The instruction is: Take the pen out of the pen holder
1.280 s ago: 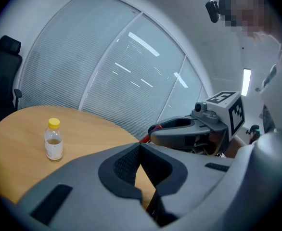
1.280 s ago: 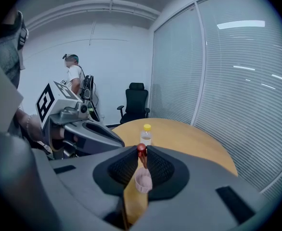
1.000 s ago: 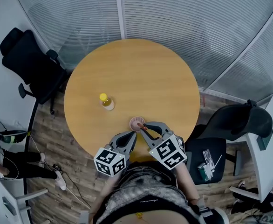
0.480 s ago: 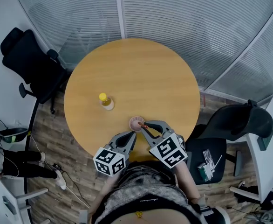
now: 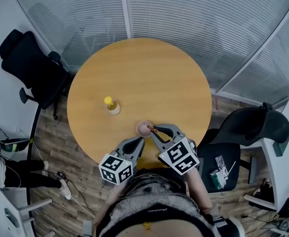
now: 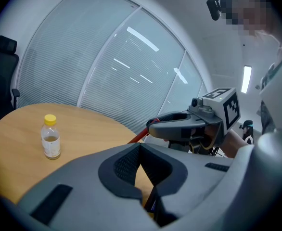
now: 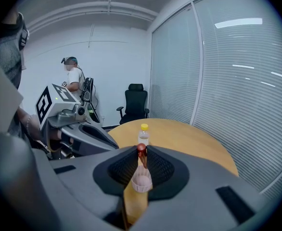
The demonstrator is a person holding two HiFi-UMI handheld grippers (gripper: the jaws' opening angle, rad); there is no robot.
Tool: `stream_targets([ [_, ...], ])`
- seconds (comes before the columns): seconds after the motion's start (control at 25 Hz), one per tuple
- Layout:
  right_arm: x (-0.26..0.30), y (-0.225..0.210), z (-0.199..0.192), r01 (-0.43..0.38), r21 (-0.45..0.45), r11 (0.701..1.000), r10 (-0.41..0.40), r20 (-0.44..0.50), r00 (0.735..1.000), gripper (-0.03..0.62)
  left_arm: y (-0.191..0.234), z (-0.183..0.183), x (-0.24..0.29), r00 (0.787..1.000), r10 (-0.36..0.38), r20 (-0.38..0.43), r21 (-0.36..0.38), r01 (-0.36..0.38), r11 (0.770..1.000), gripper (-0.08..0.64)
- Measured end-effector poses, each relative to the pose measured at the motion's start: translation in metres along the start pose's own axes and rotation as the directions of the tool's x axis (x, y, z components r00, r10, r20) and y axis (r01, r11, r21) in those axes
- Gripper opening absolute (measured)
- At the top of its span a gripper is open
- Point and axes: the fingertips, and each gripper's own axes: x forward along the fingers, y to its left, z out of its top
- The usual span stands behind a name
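My right gripper [image 7: 141, 156] is clenched on the red pen [image 7: 141, 150] near its top; the pen stands in the pink pen holder [image 7: 142, 181] by the table's [image 5: 134, 73] near edge. I judge it light, stiff and smooth, so gripping high on the barrel suits. My left gripper [image 6: 140, 147] is closed on nothing

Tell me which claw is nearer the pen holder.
Right. The right claw is right at the pen holder, shut on the pen standing in it. The left claw, shut and empty, stops short, nearer the person's edge of the table.
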Motion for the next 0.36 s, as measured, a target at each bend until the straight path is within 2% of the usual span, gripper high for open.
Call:
stream_targets([
  [0.36, 0.0021, -0.0008, -0.0067, 0.002, 0.017, 1.0, -0.002, -0.013, 1.0, 0.067, -0.0015, -0.0021, -0.0026, 1.0, 0.003, 0.003, 0.001, -0.003, 1.0, 0.003],
])
